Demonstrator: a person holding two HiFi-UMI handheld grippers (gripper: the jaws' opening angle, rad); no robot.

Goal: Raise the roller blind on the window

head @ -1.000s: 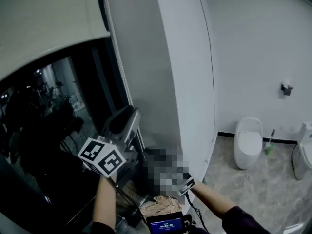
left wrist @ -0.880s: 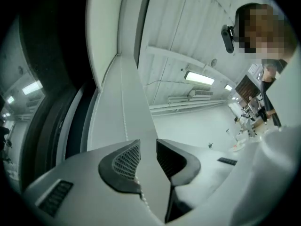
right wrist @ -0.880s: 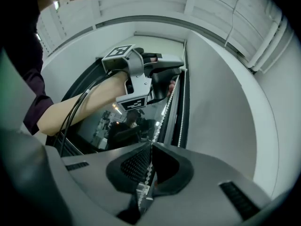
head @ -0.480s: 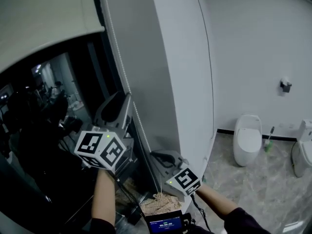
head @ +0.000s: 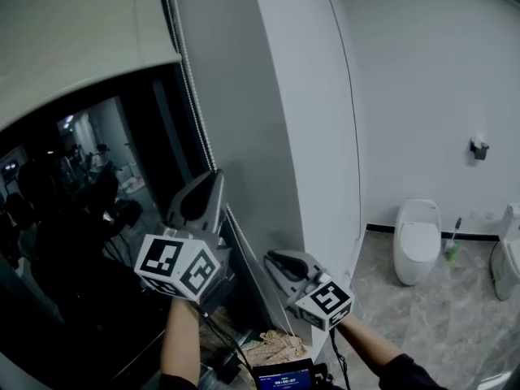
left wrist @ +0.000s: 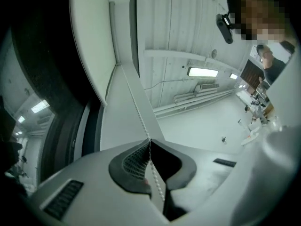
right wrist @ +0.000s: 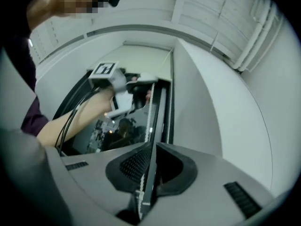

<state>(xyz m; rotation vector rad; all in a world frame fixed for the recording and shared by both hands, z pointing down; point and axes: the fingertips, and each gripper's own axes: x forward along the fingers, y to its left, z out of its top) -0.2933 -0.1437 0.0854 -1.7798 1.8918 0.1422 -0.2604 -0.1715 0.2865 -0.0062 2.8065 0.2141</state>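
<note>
Head view shows the cream fabric roller blind (head: 73, 47) at the upper left. It is partly up, and its lower edge crosses the dark glass window (head: 81, 234), so I judge the raising is begun but not finished. Right of the glass, the thin white bead chain (head: 188, 63) hangs along the frame. The grey left gripper (head: 213, 177) reaches high on this chain. In the left gripper view its jaws are closing with the beads pinched between the tips, probably to take a high hold for a long pull. Lower and more to the right, the grey right gripper (head: 275, 260) seems closed on the same chain, which runs between its jaws in the right gripper view. I think it holds the chain tight so the blind cannot slip. A white toilet (head: 416, 238) stands far right on the floor.
</note>
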